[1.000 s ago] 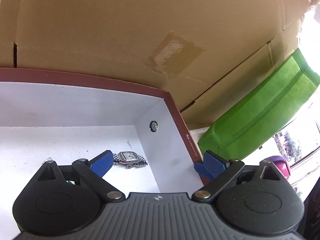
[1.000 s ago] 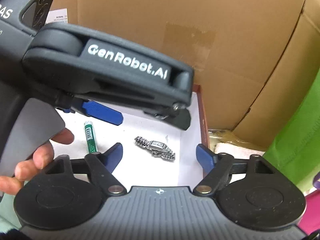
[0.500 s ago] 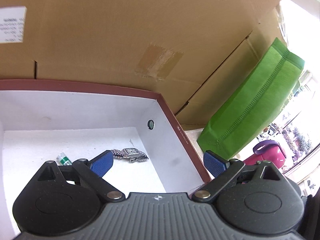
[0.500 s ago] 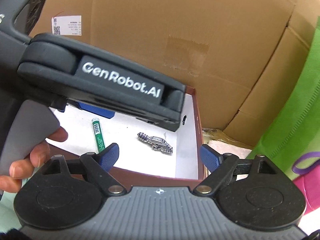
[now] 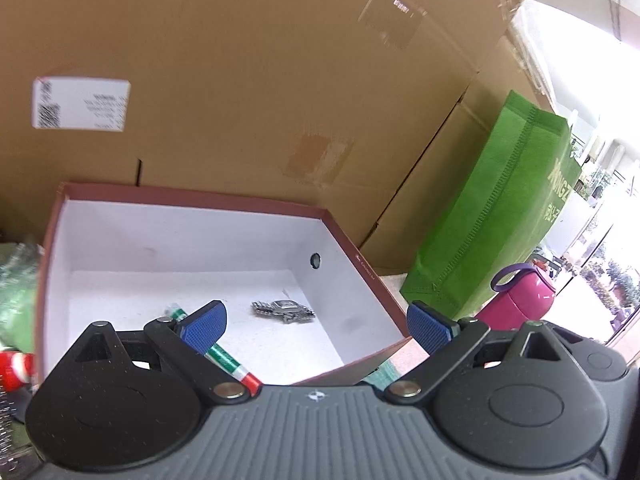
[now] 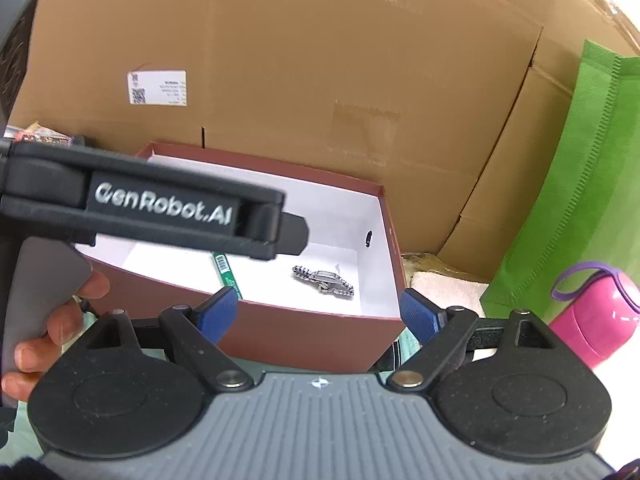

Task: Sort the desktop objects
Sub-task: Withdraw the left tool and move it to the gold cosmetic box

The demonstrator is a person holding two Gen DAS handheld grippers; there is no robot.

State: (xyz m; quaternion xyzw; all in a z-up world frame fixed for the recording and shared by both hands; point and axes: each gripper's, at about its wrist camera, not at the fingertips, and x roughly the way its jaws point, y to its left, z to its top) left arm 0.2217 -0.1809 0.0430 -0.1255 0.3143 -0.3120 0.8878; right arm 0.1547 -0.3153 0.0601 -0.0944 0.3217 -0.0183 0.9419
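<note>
A maroon box [image 5: 362,268] with a white inside holds a silver wristwatch [image 5: 283,311] and a green pen [image 5: 222,356]. The box [image 6: 308,332], the watch [image 6: 325,280] and the pen [image 6: 228,272] also show in the right wrist view. My left gripper [image 5: 316,324] is open and empty, held above the box's near right corner. My right gripper [image 6: 316,314] is open and empty, in front of the box's near wall. The left gripper's black body [image 6: 160,204] crosses the right wrist view at the left.
Large cardboard boxes [image 5: 260,80] stand right behind the maroon box. A green fabric bag [image 5: 500,216] and a pink bottle [image 5: 520,300] stand to the right. Red-and-white and green items [image 5: 12,364] lie at the left edge.
Both grippers have pulled back and up from the box. The box looks smaller and its near wall now shows in the right wrist view. Both stayed open and empty.
</note>
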